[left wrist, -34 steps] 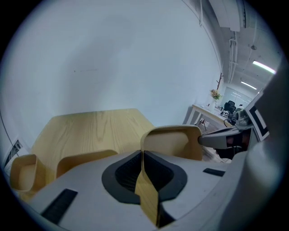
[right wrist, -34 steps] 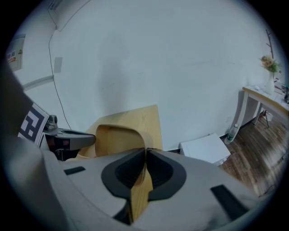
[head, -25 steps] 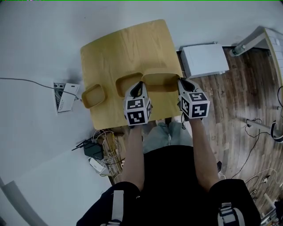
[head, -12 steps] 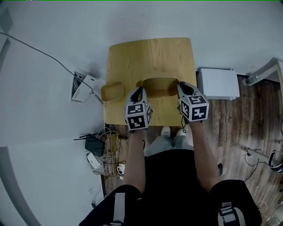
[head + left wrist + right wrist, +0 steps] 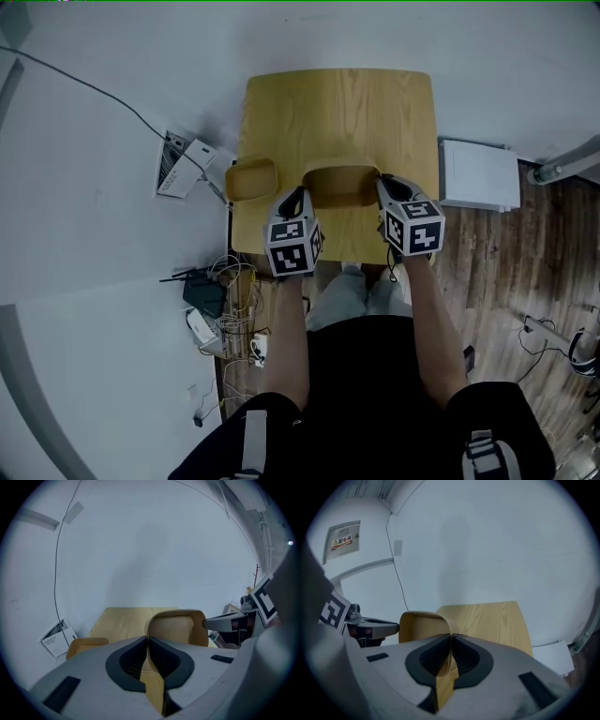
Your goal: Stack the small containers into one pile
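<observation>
In the head view, the left gripper [image 5: 298,195] and right gripper [image 5: 382,184] pinch opposite ends of a wooden container [image 5: 342,185] over the near part of the table [image 5: 337,108]. A smaller container [image 5: 251,178] sits just beside it at the table's left edge. The left gripper view shows its jaws closed on the container's thin end wall, and the right gripper view shows the same grip on the other end.

Over the desk's [image 5: 337,112] near edge, the larger container [image 5: 342,185] is between the left hand-held gripper [image 5: 299,195] and the right hand-held gripper [image 5: 382,184]; the smaller container [image 5: 251,178] lies just left of it.
</observation>
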The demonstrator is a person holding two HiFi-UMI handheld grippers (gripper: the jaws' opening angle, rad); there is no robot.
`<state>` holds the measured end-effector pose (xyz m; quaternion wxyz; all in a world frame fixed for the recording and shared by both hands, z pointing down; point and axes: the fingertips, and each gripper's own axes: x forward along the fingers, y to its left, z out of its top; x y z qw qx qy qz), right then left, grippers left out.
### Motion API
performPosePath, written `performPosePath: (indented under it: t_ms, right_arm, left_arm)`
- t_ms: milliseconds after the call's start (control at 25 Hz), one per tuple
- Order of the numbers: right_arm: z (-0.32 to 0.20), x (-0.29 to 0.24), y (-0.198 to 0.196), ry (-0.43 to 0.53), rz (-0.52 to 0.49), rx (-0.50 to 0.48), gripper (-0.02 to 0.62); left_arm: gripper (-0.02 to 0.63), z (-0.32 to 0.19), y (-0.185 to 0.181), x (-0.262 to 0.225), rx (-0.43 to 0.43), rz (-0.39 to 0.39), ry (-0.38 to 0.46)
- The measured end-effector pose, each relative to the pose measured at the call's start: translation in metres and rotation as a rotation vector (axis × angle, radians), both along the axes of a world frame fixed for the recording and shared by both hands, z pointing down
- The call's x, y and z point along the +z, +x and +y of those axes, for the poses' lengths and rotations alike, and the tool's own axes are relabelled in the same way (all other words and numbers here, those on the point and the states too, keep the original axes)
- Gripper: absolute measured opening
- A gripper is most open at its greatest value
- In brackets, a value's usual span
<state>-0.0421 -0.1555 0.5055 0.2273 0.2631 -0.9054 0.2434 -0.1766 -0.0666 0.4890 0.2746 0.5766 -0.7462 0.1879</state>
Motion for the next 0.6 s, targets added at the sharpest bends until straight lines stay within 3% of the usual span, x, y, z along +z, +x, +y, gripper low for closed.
performPosePath:
  t_ms: [600]
  right_arm:
    - [0.002, 0.049, -0.022, -0.109, 0.070, 0.016, 0.015]
  left_arm:
    - [0.012, -0.006, -0.027, 0.054, 0.018, 0.087, -0.101]
